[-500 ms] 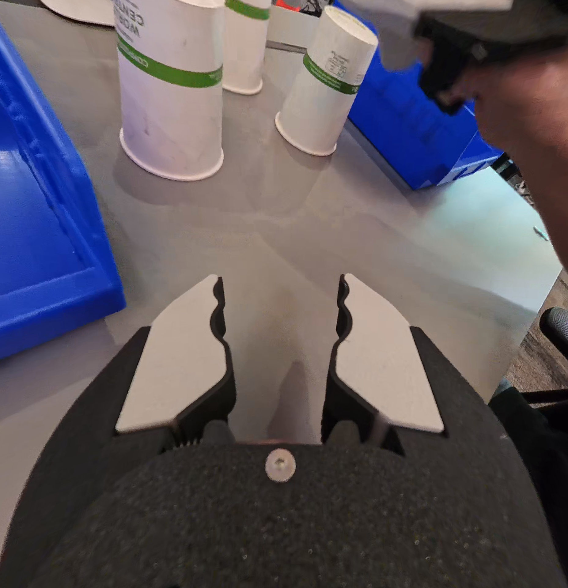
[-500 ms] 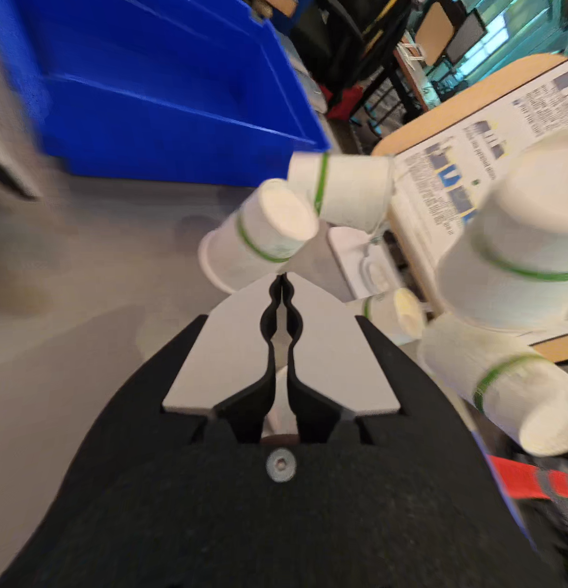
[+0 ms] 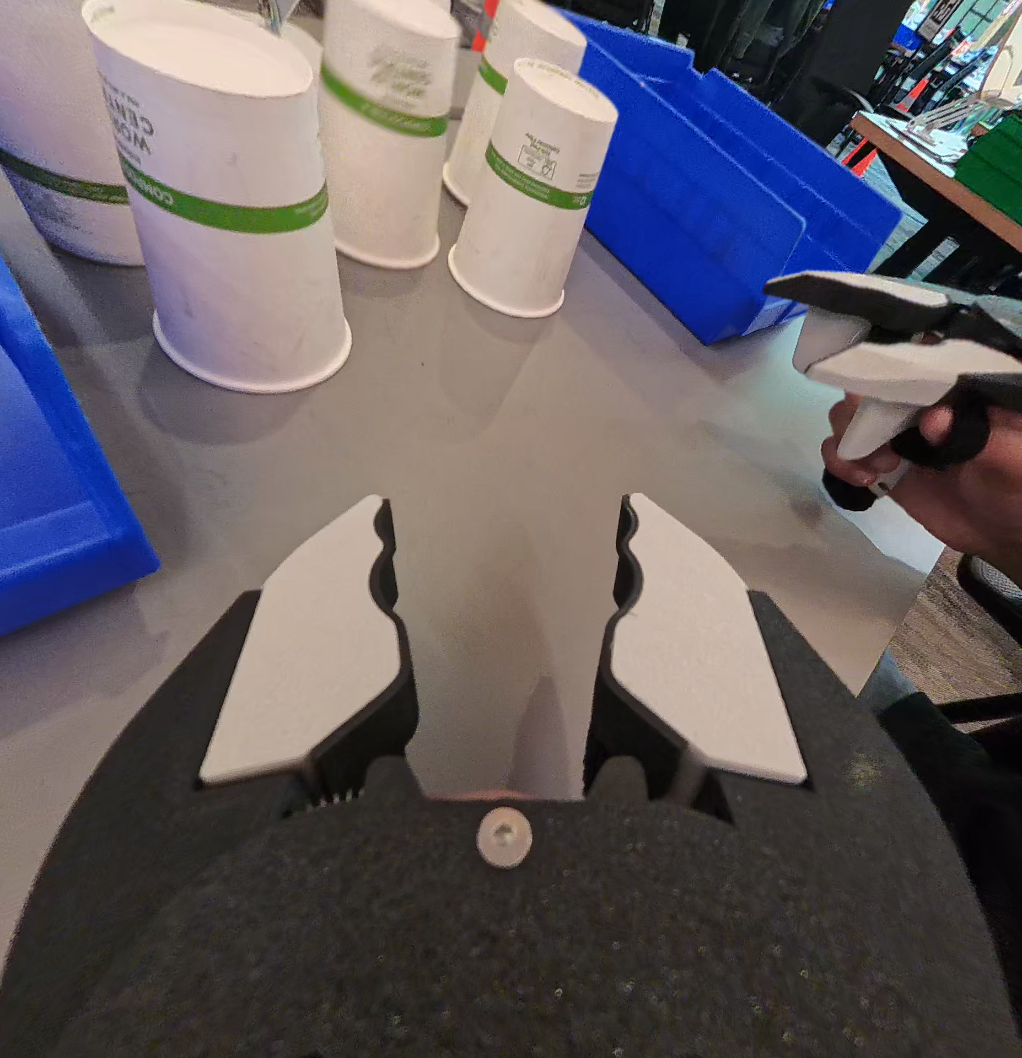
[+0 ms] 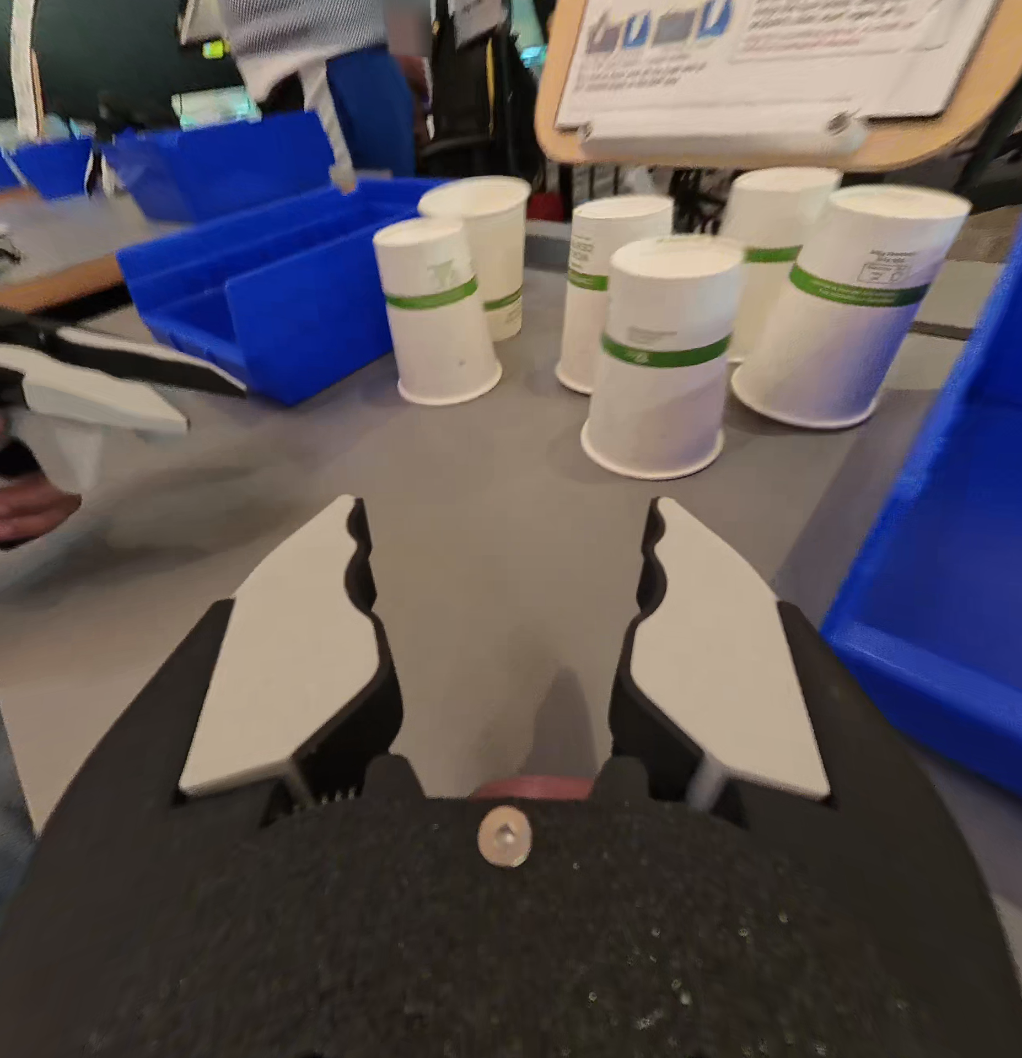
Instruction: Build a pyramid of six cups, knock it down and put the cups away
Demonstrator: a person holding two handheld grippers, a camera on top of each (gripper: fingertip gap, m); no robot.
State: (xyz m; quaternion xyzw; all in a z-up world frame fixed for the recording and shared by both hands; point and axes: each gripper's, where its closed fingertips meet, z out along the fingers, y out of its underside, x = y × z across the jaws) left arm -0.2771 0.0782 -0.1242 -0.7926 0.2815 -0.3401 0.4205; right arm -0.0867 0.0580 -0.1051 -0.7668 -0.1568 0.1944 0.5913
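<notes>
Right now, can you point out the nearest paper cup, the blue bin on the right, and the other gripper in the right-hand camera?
Nearest paper cup (image 4: 657, 366): right wrist view, on its green band.
Blue bin (image 4: 949, 584): right wrist view, on its inner wall.
Other gripper (image 4: 96, 395): right wrist view, on its pale finger.

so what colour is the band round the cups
Green, a single band on each white cup. It shows best in the left wrist view, on the nearest cup.

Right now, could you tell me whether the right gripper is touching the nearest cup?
Apart. The right wrist view shows bare grey table between the open right gripper and the nearest cup.
</notes>
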